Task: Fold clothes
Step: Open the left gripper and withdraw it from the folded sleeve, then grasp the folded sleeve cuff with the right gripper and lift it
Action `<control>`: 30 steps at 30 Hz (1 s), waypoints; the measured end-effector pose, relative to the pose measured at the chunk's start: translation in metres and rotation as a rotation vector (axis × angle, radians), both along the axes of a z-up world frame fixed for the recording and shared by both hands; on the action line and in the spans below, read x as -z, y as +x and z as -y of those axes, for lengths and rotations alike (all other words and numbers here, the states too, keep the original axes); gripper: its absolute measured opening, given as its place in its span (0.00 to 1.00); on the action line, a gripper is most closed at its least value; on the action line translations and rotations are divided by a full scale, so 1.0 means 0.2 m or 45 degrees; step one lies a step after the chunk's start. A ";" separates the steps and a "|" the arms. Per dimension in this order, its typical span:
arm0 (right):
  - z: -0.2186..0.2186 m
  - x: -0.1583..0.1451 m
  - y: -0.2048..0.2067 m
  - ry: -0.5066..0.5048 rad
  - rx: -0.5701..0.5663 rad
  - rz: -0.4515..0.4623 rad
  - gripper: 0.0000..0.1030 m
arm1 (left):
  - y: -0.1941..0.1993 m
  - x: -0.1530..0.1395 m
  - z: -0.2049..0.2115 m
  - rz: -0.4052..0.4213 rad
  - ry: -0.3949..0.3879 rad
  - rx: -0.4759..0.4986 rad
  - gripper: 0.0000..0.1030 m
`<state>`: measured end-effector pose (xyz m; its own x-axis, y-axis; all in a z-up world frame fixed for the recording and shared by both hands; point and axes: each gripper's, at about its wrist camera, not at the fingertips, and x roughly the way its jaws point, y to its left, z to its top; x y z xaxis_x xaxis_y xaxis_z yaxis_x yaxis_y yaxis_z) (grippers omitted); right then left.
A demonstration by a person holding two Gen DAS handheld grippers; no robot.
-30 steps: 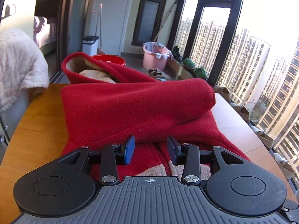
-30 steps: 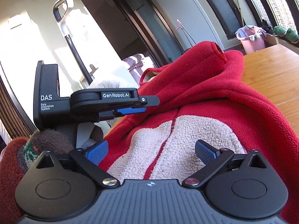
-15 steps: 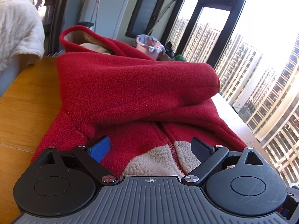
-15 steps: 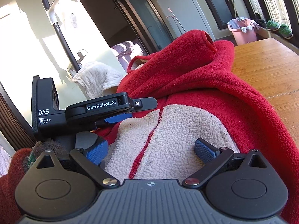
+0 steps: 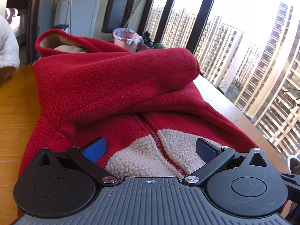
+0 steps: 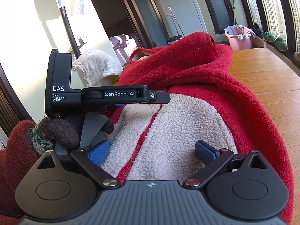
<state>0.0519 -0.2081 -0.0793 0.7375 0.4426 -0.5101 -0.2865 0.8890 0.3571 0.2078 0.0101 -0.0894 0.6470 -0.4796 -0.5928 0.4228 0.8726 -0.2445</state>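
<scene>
A red fleece jacket [image 5: 112, 86] with a cream lining [image 5: 150, 155] lies on the wooden table [image 5: 16, 112]. One sleeve [image 5: 131, 69] is folded across its chest, and the hood [image 5: 56, 39] lies at the far end. My left gripper [image 5: 151, 146] hangs just over the zipper at the near hem. Its jaws are opening wide, with fleece under them and neither pad pressing. In the right wrist view my right gripper [image 6: 151, 150] stands open over the cream panel [image 6: 178, 131] of the jacket [image 6: 215, 86]. The left gripper [image 6: 142, 101] is at its left in a gloved hand [image 6: 60, 131].
A white towel [image 6: 97, 65] is draped beyond the table's left end. A pink laundry basket [image 5: 127, 39] stands on the floor by the tall windows [image 5: 243, 37]. Bare tabletop [image 6: 262, 71] shows to the right of the jacket. An upright handle [image 6: 63, 18] leans on the wall.
My left gripper's jaws have spread from a narrow gap to wide apart, and it has dipped toward the hem. The right gripper has shifted a little; the cream panel fills more of its view.
</scene>
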 end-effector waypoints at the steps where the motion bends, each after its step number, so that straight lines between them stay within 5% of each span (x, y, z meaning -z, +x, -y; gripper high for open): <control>1: 0.00 -0.04 -0.01 -0.024 0.015 0.057 0.95 | 0.00 0.00 0.00 0.001 0.001 -0.010 1.00; 5: 0.00 -0.20 0.05 -0.151 0.082 0.299 0.88 | 0.01 0.01 0.00 -0.008 -0.008 -0.037 1.00; 8: 0.01 -0.24 0.24 -0.214 0.157 0.369 0.68 | 0.00 0.00 0.00 -0.001 0.014 -0.052 1.00; 15: 0.06 0.01 0.61 -0.064 0.235 0.100 0.67 | 0.00 -0.01 -0.02 0.005 0.019 -0.106 1.00; 18: 0.09 0.02 0.52 -0.066 0.276 0.135 0.79 | 0.00 -0.01 -0.02 0.006 0.022 -0.120 1.00; 30: 0.19 0.03 0.38 -0.036 0.329 0.135 0.79 | -0.03 -0.02 0.04 0.001 0.072 -0.124 1.00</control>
<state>0.1273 -0.2467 -0.0859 0.8741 0.2197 -0.4333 -0.0835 0.9466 0.3114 0.2014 0.0020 -0.0862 0.6894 -0.3805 -0.6164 0.3357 0.9219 -0.1936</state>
